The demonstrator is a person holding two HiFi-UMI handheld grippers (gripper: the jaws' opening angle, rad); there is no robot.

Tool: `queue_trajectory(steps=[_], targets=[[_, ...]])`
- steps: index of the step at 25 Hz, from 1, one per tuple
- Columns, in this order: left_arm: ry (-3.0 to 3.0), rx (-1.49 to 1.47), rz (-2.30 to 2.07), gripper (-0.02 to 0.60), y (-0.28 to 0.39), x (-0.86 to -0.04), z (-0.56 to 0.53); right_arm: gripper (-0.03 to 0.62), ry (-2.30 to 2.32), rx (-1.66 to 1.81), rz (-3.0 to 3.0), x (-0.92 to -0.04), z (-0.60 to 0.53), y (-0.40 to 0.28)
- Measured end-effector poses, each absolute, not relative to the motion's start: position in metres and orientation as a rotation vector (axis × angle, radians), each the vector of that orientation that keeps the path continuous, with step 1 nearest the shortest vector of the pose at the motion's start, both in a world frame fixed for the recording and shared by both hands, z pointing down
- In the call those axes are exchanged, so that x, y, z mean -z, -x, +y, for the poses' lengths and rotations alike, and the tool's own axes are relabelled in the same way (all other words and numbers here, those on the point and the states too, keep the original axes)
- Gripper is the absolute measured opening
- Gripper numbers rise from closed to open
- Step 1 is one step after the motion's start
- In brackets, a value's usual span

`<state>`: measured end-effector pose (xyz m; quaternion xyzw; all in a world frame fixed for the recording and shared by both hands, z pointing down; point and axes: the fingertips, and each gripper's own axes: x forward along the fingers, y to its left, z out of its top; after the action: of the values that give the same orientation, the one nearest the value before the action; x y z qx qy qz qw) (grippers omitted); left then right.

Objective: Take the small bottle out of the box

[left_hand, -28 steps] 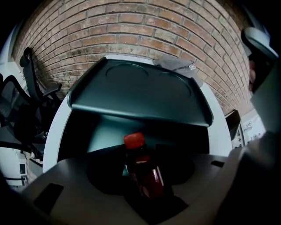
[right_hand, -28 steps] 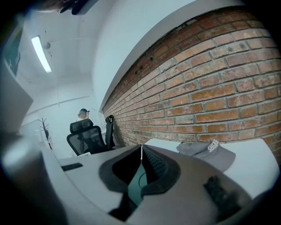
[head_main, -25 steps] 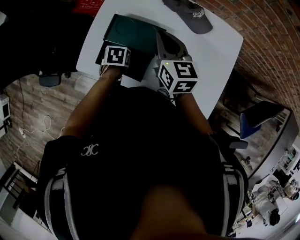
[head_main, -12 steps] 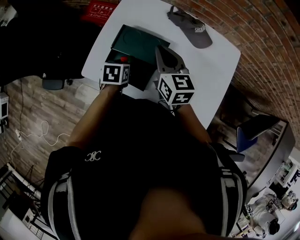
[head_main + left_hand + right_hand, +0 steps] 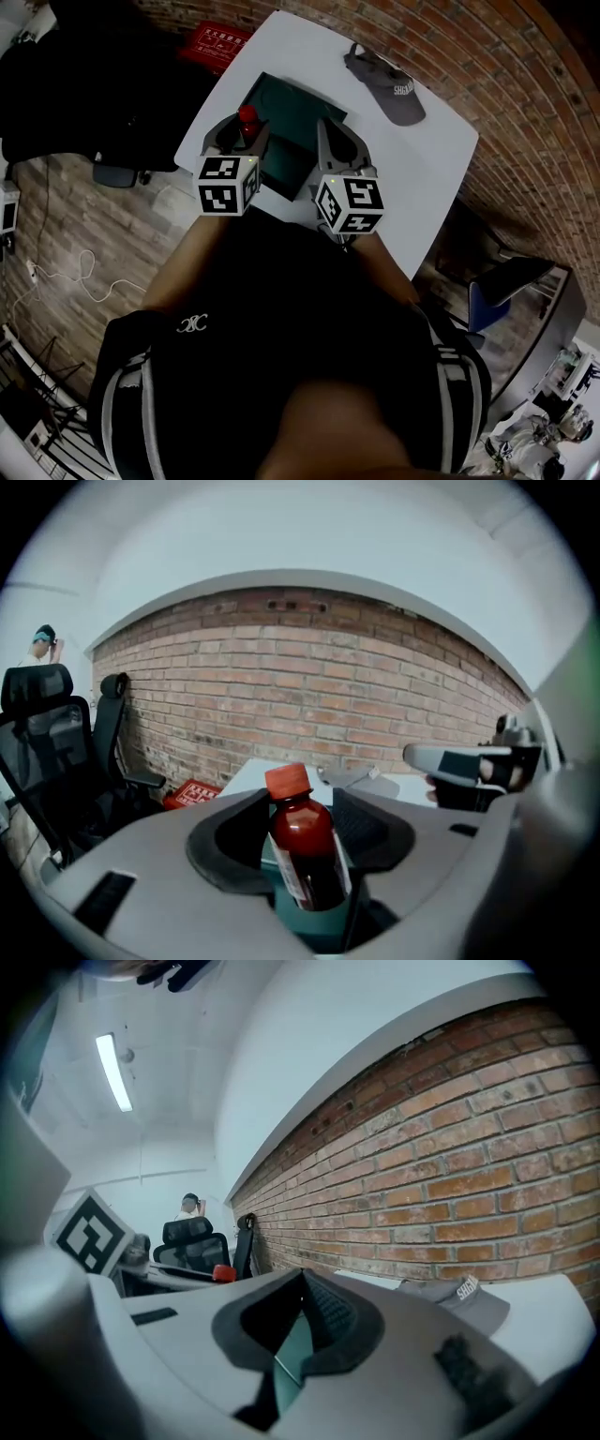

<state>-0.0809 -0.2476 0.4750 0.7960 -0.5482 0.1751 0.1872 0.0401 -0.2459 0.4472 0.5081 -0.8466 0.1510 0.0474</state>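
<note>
A small amber bottle [image 5: 247, 122] with a red cap is held upright between the jaws of my left gripper [image 5: 241, 141], above the near left part of the dark green box [image 5: 295, 112] on the white table [image 5: 412, 141]. In the left gripper view the bottle [image 5: 302, 850] fills the gap of the left gripper [image 5: 305, 822], with the box [image 5: 314, 928] just beneath it. My right gripper [image 5: 328, 133] sits at the box's right side. In its own view the right gripper [image 5: 302, 1288] is shut on a thin green edge of the box [image 5: 292, 1354].
A grey baseball cap [image 5: 389, 70] lies on the far part of the table near the brick wall [image 5: 525, 84]. A red flat item [image 5: 223, 42] lies off the table's far left corner. Black office chairs [image 5: 47, 752] stand to the left.
My left gripper has risen from low over the box, and the red-capped bottle now shows between its jaws above the box. The right gripper has stayed at the box's right side.
</note>
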Motion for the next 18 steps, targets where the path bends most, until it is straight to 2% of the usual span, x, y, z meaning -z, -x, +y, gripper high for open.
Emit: queue_trajectory(steps=[7, 13, 18], targets=[[-2.307, -0.293, -1.687, 0.219, 0.093, -0.42, -0.243, 0.029, -1.613, -0.344, -2.603, -0.426, -0.24, -0.039], [-2.39, -0.279, -1.757, 0.219, 0.095, -0.4, -0.239, 0.029, -1.643, -0.113, -2.629, -0.399, -0.238, -0.037], [-2.414, -0.277, -1.733, 0.219, 0.088, -0.403, -0.236, 0.029, -1.619, -0.156, -2.639, -0.405, -0.239, -0.035]])
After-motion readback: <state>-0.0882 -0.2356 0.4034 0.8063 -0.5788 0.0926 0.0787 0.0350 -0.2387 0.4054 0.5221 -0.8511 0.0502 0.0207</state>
